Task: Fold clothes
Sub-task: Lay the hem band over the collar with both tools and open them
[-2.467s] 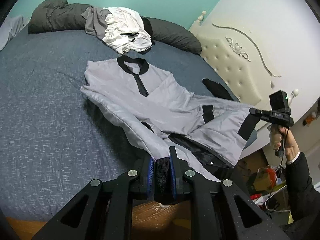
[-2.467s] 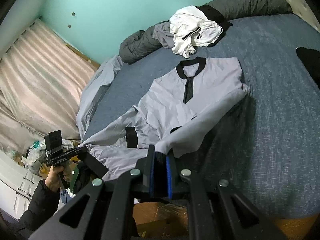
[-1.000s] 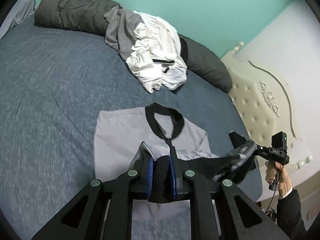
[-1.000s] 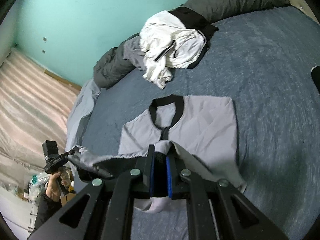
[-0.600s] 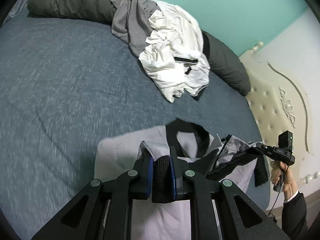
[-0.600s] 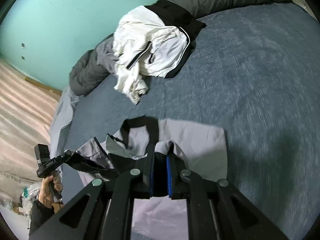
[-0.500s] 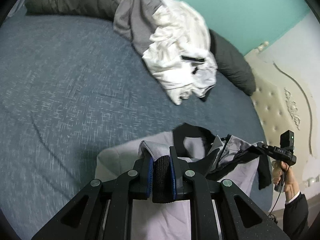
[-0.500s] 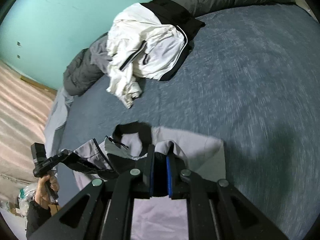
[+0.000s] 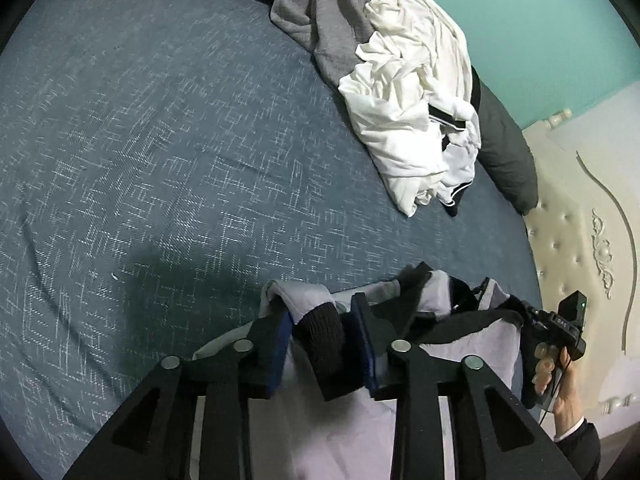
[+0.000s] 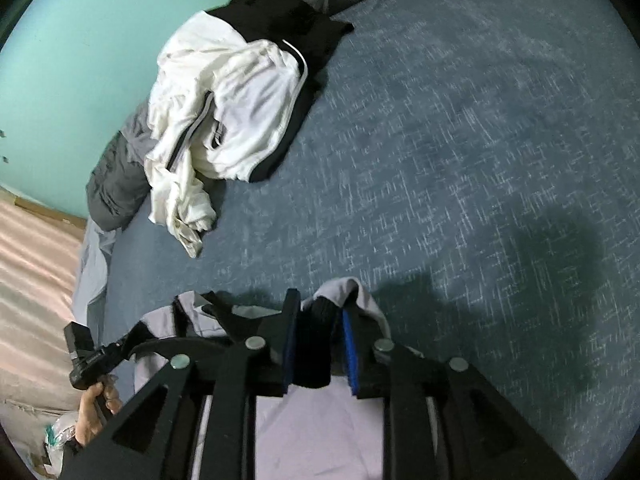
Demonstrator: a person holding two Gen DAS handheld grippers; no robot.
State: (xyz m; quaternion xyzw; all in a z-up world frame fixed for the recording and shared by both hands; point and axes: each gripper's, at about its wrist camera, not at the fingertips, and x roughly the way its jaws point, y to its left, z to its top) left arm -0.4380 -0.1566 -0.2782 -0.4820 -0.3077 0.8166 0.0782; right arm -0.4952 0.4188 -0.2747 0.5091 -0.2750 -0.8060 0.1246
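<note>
Hem now carried up over collar; both tongs [image 9: 324,332] [image 10: 318,344] opening off black ribbed cuffs of my limp, light grey top [image 9: 472,344], best regripped at folded corners.

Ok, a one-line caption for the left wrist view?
Left claw opening around the grey top's black cuff, folded top lying on the blue bedspread.

Both wrist cameras look steeply down along their fingers, close over the blue bedspread [image 9: 168,168]. Each view catches the other hand at its edge, and both share the light grey shirt [image 10: 316,420] and the crumpled white clothes pile [image 9: 416,112] beyond.
</note>
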